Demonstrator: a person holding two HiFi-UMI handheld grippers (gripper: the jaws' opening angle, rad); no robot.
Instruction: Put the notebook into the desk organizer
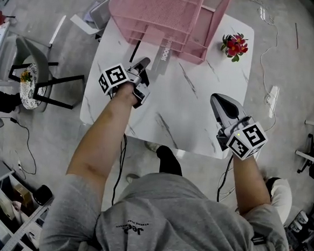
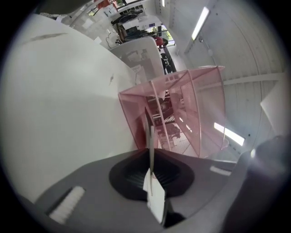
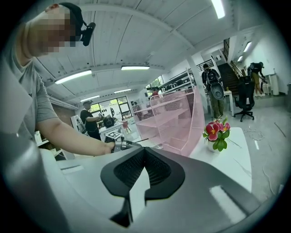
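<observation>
The left gripper, clamped on the thin white notebook, aims its long axis into the pink wire-mesh desk organizer directly ahead. The right gripper rests closed and empty, farther off.

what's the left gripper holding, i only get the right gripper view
Observer: The left gripper is shut on the notebook, which it grips by one end and holds edge-on.
Operator: where's it aimed
Observer: In the left gripper view the notebook points straight at the open front of the pink organizer.
Operator: is it in yet
Observer: In the head view its far end meets the organizer's lower front edge. I can't tell whether any of it is inside.
</observation>
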